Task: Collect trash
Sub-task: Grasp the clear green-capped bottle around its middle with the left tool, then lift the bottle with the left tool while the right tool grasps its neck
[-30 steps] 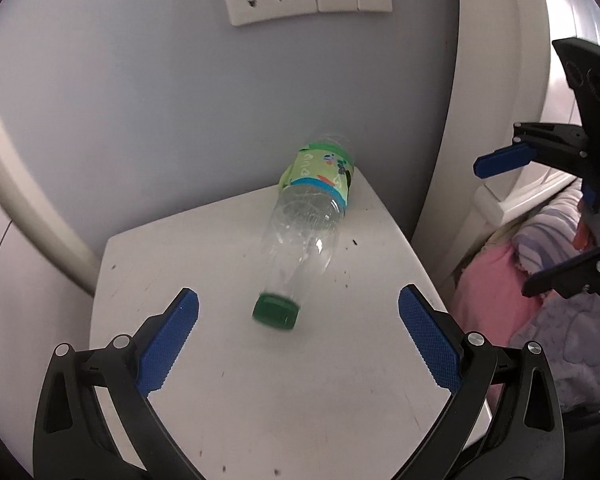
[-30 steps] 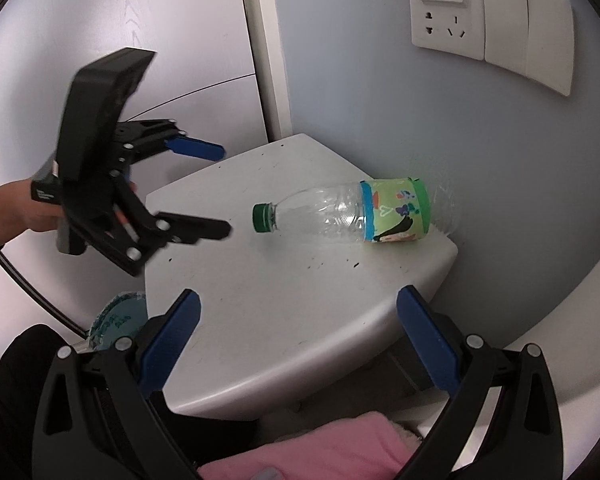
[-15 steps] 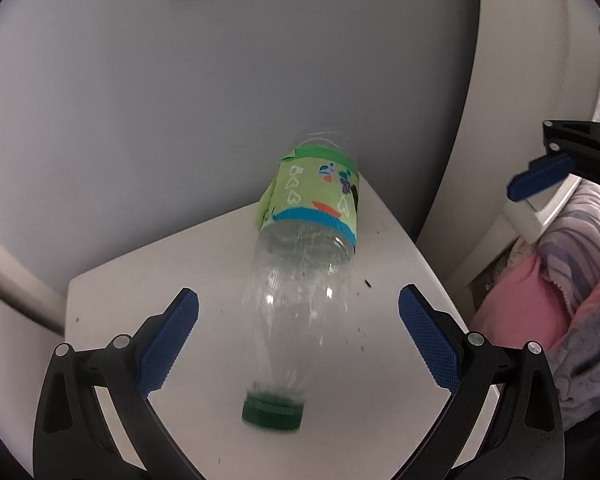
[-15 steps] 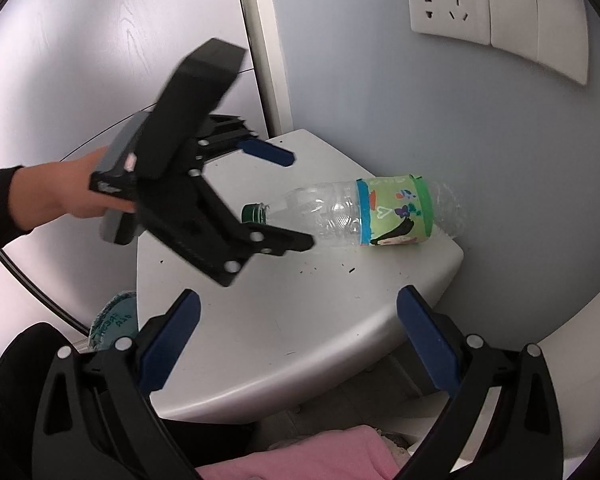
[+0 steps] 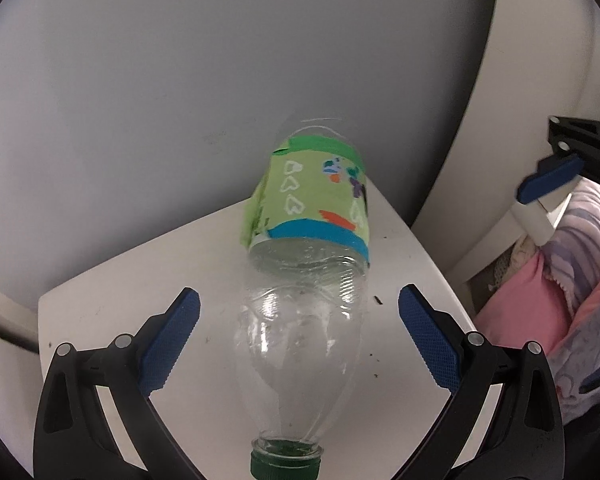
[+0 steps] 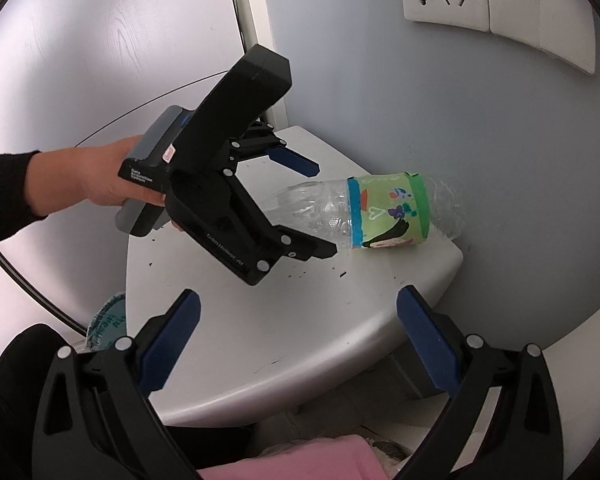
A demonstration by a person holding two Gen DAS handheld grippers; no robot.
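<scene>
Empty plastic bottle lying on white table, left hand-held gripper spread astride it, right hand-held gripper released

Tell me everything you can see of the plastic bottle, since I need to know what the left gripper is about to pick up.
The plastic bottle is clear, looks empty and somewhat crumpled, with a green cap and a light green label edged in blue and dark green, printed with small drawings. It lies on its side on the white table, base toward the wall, cap toward the left gripper. The gripper's open blue fingers flank its clear shoulder on both sides without visibly touching it.
</scene>
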